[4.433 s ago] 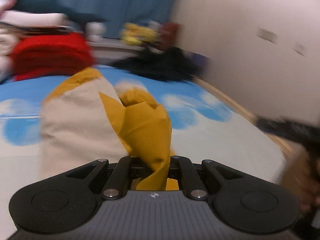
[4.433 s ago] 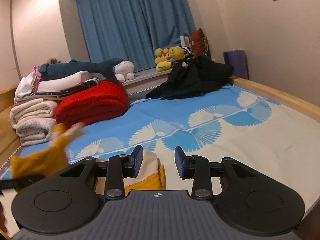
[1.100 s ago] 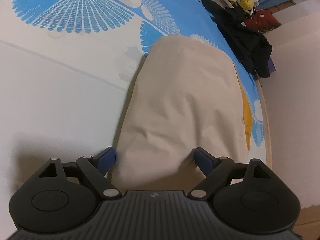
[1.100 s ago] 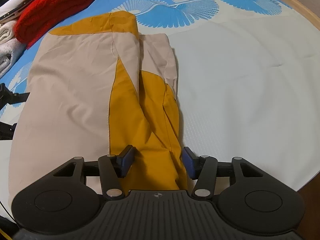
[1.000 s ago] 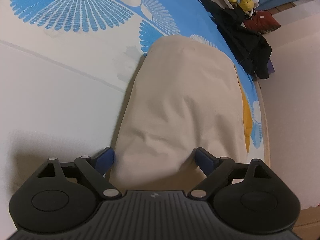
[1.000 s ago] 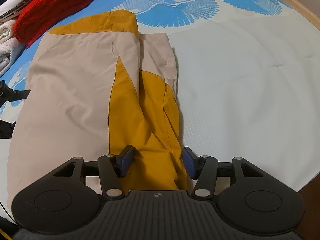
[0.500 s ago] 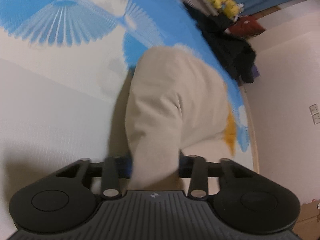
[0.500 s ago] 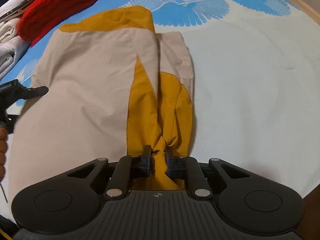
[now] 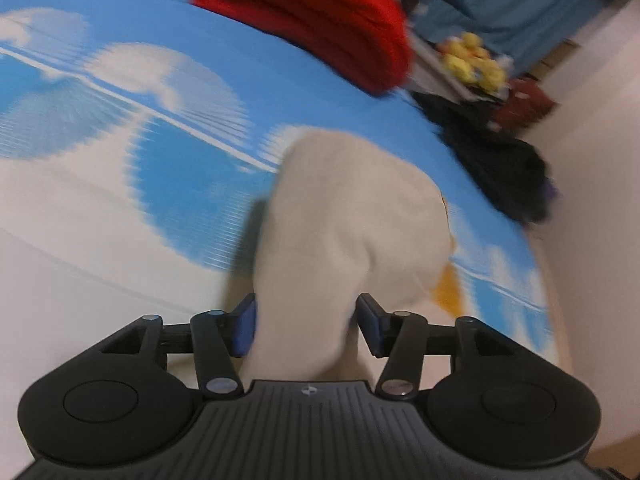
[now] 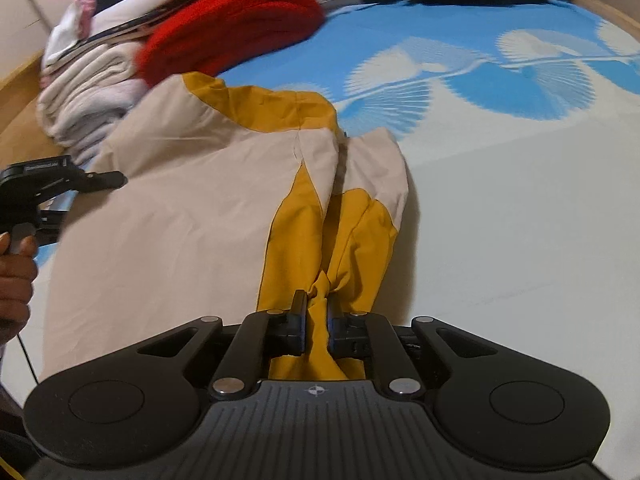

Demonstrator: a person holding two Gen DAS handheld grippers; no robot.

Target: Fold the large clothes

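A large beige and mustard-yellow garment (image 10: 192,216) lies on the bed, its near edge raised. My right gripper (image 10: 317,320) is shut on a bunched yellow fold of it. In the left wrist view the beige part (image 9: 352,232) rises in a hump between the blue pads of my left gripper (image 9: 306,322), whose jaws stand apart around the cloth without pressing it. The left gripper also shows in the right wrist view (image 10: 60,184) at the garment's left edge, held by a hand.
The bed sheet (image 10: 520,200) is white with blue fan patterns. A red folded blanket (image 10: 240,12) and stacked white towels (image 10: 88,96) lie at the far left. A black garment (image 9: 504,160) and plush toys (image 9: 472,60) sit by the wall. A wooden bed frame (image 10: 608,8) runs on the right.
My left gripper's jaws have opened from a pinch on the beige cloth. Both grippers have tilted up and lifted, so the far end of the bed shows. The right stays shut on the yellow fold.
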